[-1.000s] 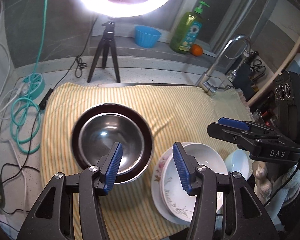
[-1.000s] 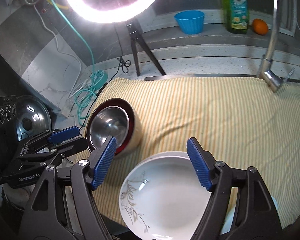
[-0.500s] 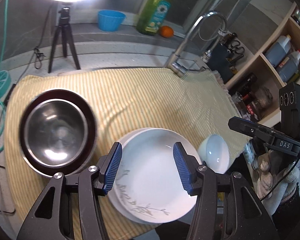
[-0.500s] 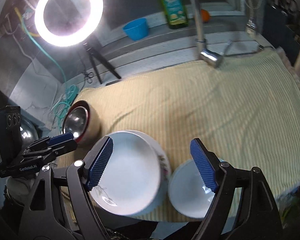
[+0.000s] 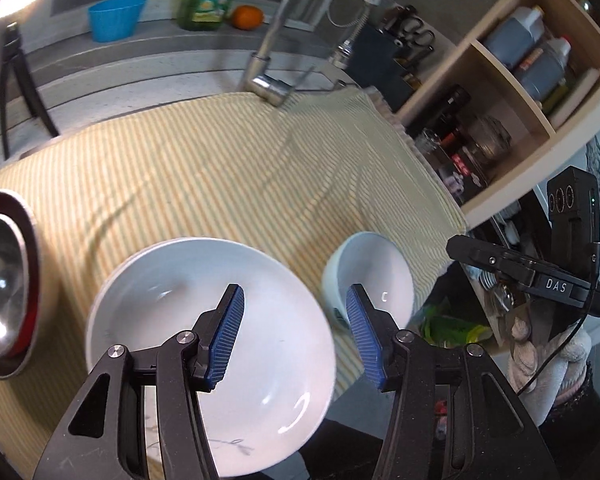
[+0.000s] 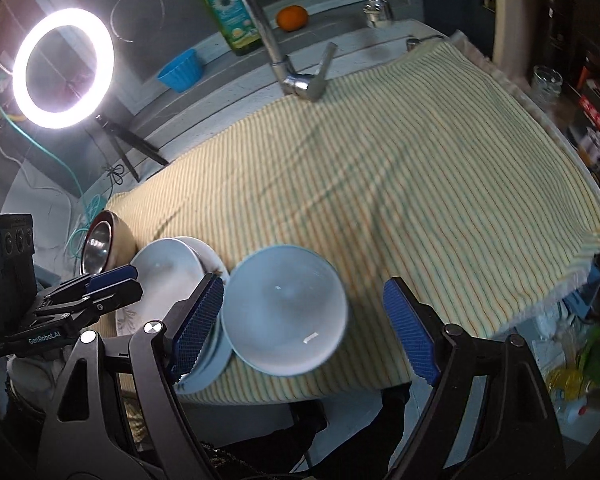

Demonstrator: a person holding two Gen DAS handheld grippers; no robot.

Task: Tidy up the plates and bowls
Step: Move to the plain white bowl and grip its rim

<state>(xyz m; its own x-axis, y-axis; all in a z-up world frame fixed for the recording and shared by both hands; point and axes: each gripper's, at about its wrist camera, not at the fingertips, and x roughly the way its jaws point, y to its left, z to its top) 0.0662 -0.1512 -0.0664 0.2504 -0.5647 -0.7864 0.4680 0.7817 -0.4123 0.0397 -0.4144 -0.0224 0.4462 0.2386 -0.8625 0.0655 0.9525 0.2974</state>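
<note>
both tools (image 5: 294, 336) (image 6: 304, 328) tilt steeply down, spread, over dishes.

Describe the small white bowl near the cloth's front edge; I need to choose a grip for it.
The small white bowl is round, glossy and ceramic-looking, with a pale bluish outer wall. It stands upright and empty on the yellow striped cloth, by its front edge, right of the stacked white plates; whether they touch is unclear. The right gripper hovers over it, jaws open, nothing gripped.

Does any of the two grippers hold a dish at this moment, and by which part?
Nothing is held. Left gripper and right gripper are open, empty.
</note>
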